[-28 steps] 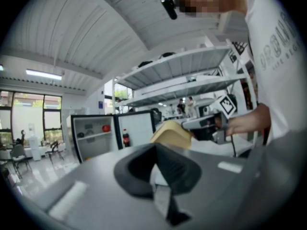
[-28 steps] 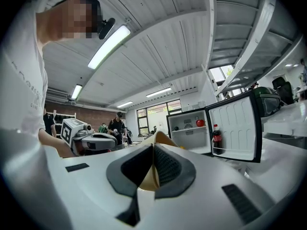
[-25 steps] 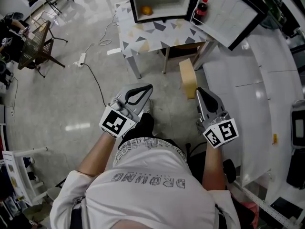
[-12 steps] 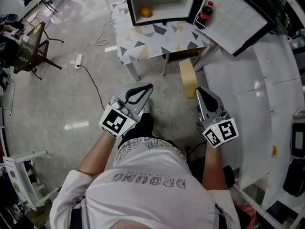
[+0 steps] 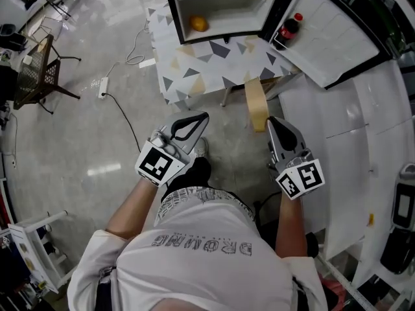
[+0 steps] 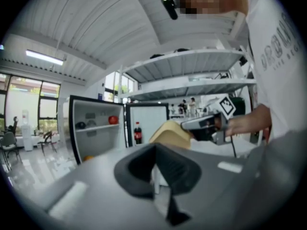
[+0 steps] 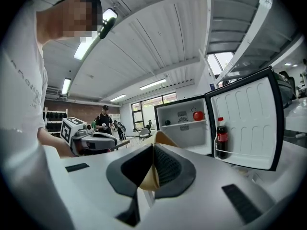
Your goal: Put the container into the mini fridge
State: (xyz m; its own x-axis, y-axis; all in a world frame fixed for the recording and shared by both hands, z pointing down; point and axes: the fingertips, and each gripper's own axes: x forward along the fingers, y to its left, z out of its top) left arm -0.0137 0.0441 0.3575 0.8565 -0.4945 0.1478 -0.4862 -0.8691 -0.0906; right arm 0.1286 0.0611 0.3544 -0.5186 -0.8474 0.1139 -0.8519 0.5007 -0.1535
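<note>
The mini fridge (image 5: 220, 5) stands open on a patterned table (image 5: 214, 57), its door (image 5: 331, 24) swung right with a cola bottle (image 5: 290, 28) in it. An orange (image 5: 199, 23) lies inside. A tan container (image 5: 257, 104) sticks out from my right gripper (image 5: 271, 122), which is shut on its near edge. In the right gripper view the container (image 7: 147, 176) sits pinched between the jaws of the right gripper (image 7: 152, 150), with the fridge (image 7: 184, 123) ahead. My left gripper (image 5: 202, 116) is shut and holds nothing. The left gripper view shows the left gripper (image 6: 156, 152), the container (image 6: 170, 131) and the fridge (image 6: 96, 128).
A white counter (image 5: 363, 128) runs along the right. A wire chair (image 5: 39, 63) stands at the left, and a power strip (image 5: 104, 86) with its cable lies on the floor before the table. A white rack (image 5: 26, 238) is at lower left. A person (image 7: 103, 121) stands far off.
The fridge and table have slid down and closer in the head view as the person steps toward them. Both grippers keep their pose and grip.
</note>
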